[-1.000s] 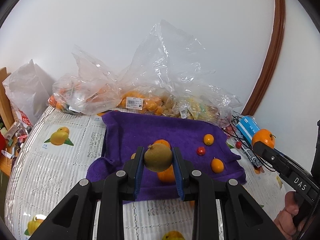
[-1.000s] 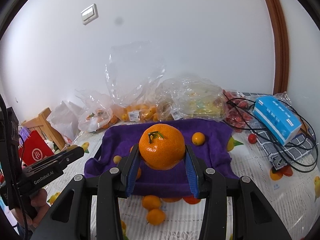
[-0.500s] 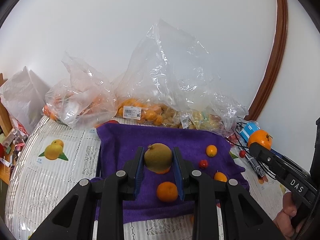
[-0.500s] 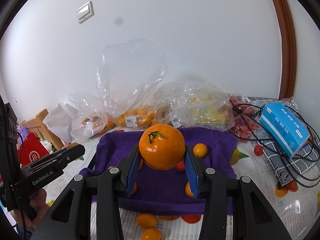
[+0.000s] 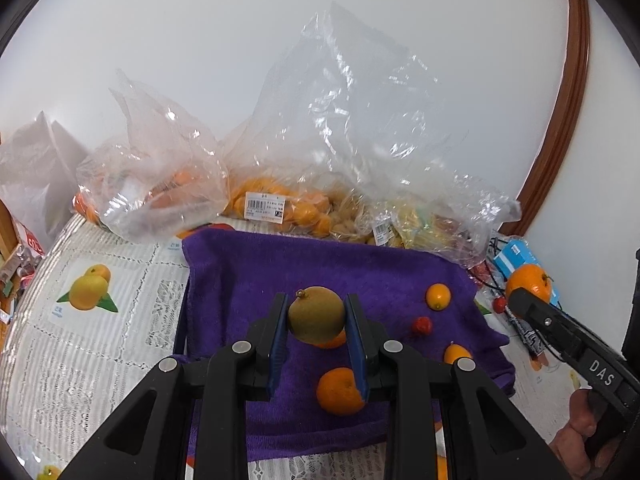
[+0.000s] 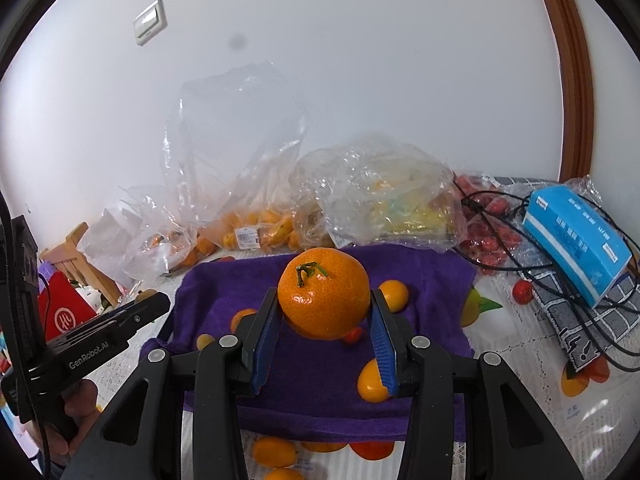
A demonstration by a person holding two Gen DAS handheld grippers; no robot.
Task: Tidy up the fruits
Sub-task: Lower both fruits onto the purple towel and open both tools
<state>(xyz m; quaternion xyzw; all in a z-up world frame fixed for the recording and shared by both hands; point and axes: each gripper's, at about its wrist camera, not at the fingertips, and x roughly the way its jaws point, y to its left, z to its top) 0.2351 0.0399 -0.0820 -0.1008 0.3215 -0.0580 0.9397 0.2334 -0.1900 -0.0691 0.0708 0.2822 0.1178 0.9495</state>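
Left wrist: my left gripper (image 5: 316, 322) clamps a brownish-green fruit (image 5: 316, 314), now carried farther over the purple towel (image 5: 256, 272).

Right wrist: my right gripper (image 6: 324, 320) pinches a mandarin (image 6: 324, 294), likewise advanced over the towel's near edge. Both seem ready for placing.

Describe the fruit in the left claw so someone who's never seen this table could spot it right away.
Find the purple towel spread in front of the plastic bags. Above its middle, the left claw is shut on one round fruit. It is dull greenish-brown, while every fruit lying on the towel is bright orange or red.
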